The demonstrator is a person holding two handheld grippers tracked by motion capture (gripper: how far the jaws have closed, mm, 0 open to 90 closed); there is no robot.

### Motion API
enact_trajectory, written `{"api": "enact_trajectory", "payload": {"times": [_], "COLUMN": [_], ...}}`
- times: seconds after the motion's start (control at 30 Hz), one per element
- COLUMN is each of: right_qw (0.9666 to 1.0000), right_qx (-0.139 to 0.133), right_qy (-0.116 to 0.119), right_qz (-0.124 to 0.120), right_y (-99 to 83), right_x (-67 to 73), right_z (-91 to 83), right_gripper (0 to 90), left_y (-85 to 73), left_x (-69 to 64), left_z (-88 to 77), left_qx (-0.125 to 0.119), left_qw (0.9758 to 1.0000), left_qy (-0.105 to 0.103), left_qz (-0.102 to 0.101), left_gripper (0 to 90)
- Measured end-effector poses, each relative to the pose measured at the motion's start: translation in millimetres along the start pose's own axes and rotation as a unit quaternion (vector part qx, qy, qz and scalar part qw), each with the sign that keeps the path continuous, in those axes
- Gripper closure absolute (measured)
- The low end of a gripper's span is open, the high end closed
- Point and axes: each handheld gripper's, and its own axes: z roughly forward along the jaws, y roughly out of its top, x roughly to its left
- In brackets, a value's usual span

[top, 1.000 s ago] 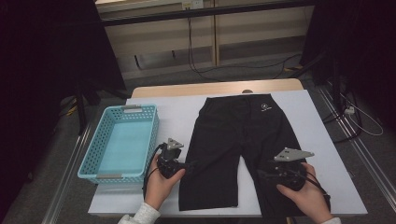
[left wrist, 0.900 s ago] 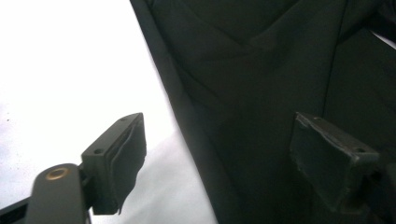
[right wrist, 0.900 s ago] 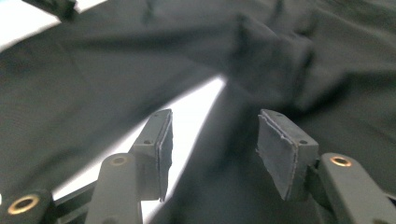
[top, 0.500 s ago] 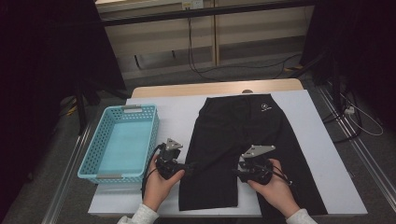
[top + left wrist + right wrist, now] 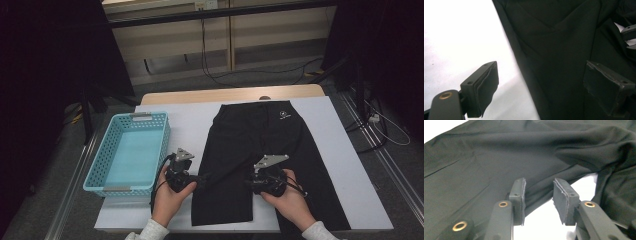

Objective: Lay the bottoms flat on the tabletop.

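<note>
Now both grippers sit at black fabric shorts (image 5: 260, 155) — left gripper (image 5: 541, 85) spread wide, right gripper (image 5: 539, 195) narrowed but pinching nothing; seat each hem fully before clamping.

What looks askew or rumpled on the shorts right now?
The shorts lie mostly flat. The odd spot is the crotch, where the cloth is rucked into folds beside a wedge of bare table between the legs. The basket sits straight.
</note>
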Motion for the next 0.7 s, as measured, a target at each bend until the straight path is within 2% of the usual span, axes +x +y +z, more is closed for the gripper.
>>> {"api": "enact_trajectory", "payload": {"times": [0.07, 0.17, 0.2, 0.23, 0.27, 0.37, 0.57, 0.63, 0.7], "right_qw": [1.0, 1.0, 1.0, 1.0, 0.9999, 0.9999, 0.9997, 0.9993, 0.9995], "right_qx": [-0.002, -0.002, -0.001, -0.001, -0.003, -0.008, -0.004, -0.005, -0.004], "right_qy": [-0.006, -0.007, -0.008, -0.002, 0.01, 0.012, 0.022, 0.035, 0.033], "right_qz": [-0.001, 0.001, 0.0, -0.005, 0.001, -0.002, 0.0, 0.007, -0.002], "right_y": [0.8, -1.5, -1.6, -1.9, -3.0, -4.7, -5.8, -8.3, -10.5], "right_x": [0.0, -0.3, -0.3, -0.6, -1.0, -0.2, 1.3, 3.4, 7.9], "right_z": [-1.0, 0.6, 0.1, -0.5, -0.3, -0.1, -2.4, -5.3, -7.3], "right_gripper": [58.6, 61.4, 68.3, 80.7, 81.8, 89.1, 89.7, 89.8, 89.8], "left_y": [0.3, 0.5, 0.7, 0.7, 0.9, 1.1, 1.9, 1.9, 2.5], "left_x": [-0.5, -0.7, -0.6, -0.6, -0.4, -0.9, -1.5, -2.7, -3.6], "left_z": [0.2, 0.3, 0.0, 0.0, 0.1, 0.6, -0.6, -0.6, -1.4], "left_qx": [0.0, -0.001, -0.002, -0.002, -0.003, -0.008, -0.008, -0.01, -0.01], "left_qw": [1.0, 1.0, 1.0, 1.0, 1.0, 1.0, 0.9999, 0.9999, 0.9998], "left_qy": [0.0, -0.002, -0.002, -0.002, -0.002, -0.001, -0.005, -0.009, -0.015], "left_qz": [0.002, 0.002, 0.003, 0.003, 0.003, 0.003, 0.003, 0.006, 0.008], "left_gripper": [13.4, 13.4, 13.4, 13.4, 13.4, 13.3, 13.1, 12.9, 12.9]}}
